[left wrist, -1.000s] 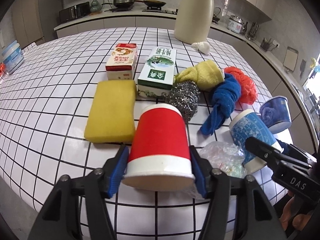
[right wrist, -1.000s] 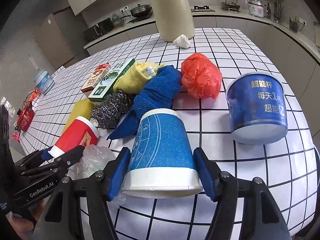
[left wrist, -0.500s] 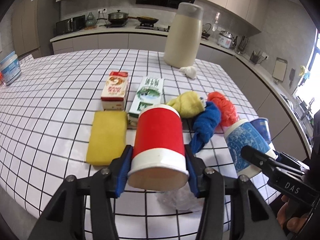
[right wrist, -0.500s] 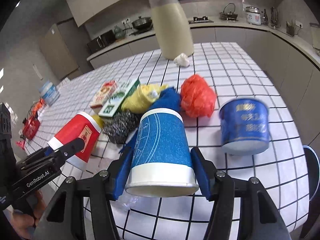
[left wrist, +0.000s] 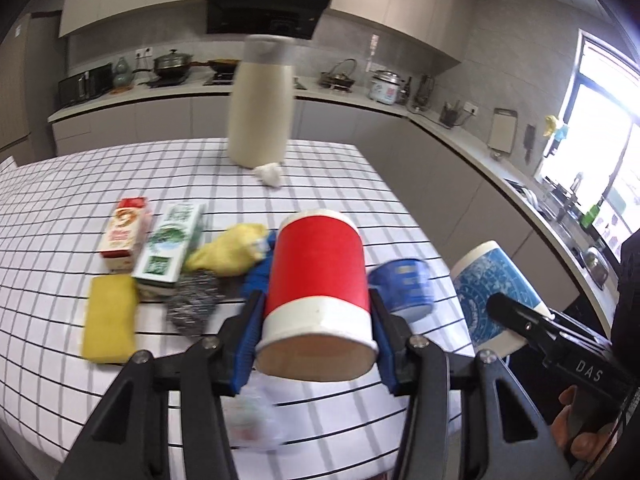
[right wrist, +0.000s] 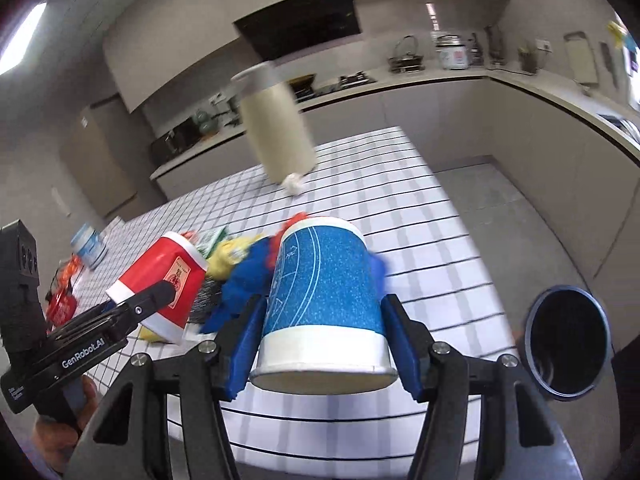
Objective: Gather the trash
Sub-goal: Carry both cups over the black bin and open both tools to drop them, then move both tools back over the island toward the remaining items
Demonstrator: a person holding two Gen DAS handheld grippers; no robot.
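My left gripper (left wrist: 316, 336) is shut on a red paper cup (left wrist: 318, 284), held upside down above the checked table (left wrist: 60, 208). My right gripper (right wrist: 322, 340) is shut on a blue paper cup (right wrist: 324, 292), also upside down and lifted clear of the table. The blue cup also shows in the left wrist view (left wrist: 492, 284), and the red cup in the right wrist view (right wrist: 164, 276). A dark round trash bin (right wrist: 568, 344) stands on the floor to the right of the table. A crumpled clear plastic bag (left wrist: 252, 420) lies on the table under the left gripper.
On the table lie a yellow sponge (left wrist: 108, 316), two cartons (left wrist: 168, 244), a steel scourer (left wrist: 192, 304), yellow and blue cloths (left wrist: 228, 252), a blue tub (left wrist: 404, 284), a white crumpled wad (left wrist: 270, 174) and a tall cream jug (left wrist: 260, 108). Kitchen counters run behind and to the right.
Both grippers have risen and pulled back from the table with their cups. The trash bin on the floor has come into the right wrist view.
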